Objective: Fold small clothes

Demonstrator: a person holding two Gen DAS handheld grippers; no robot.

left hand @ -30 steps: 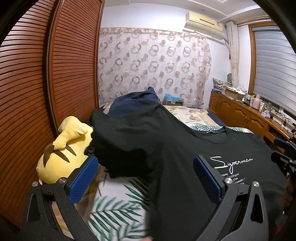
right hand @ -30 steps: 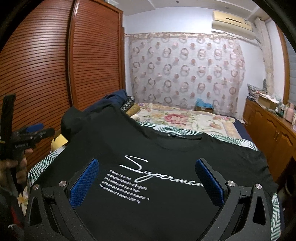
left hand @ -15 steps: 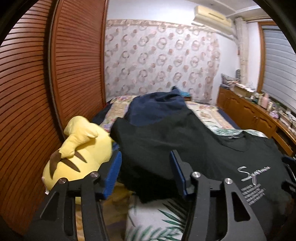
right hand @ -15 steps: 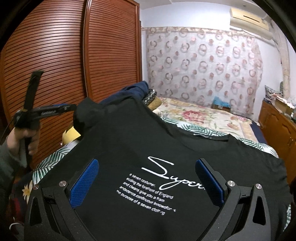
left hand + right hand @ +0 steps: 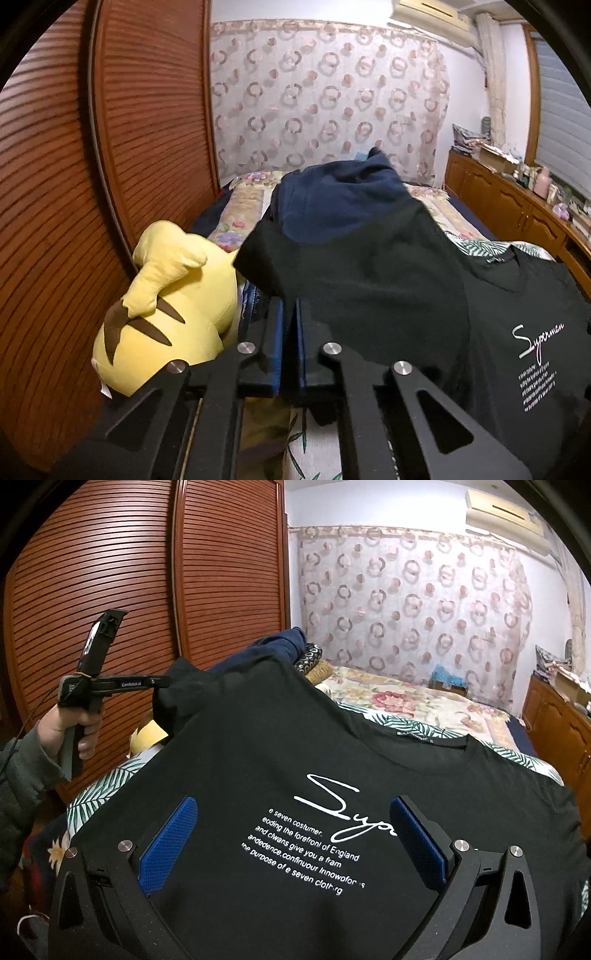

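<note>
The black T-shirt (image 5: pixel 295 775) lies spread on the bed (image 5: pixel 424 701), its lower hem cut off by both views and its right sleeve out of frame. Its left sleeve (image 5: pixel 280 266) drapes toward the bed's left edge, over a navy garment (image 5: pixel 340 195) and beside a yellow plush toy (image 5: pixel 162 314). The left gripper (image 5: pixel 290 314) is pressed together, pinching that sleeve's edge; a hand (image 5: pixel 70 727) holds it roughly level. The right gripper (image 5: pixel 291 834) hovers spread wide over the printed chest, touching nothing

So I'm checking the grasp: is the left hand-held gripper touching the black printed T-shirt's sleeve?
Touching. In the left wrist view the left hand-held gripper has its jaws shut on the black printed T-shirt's sleeve.
</note>
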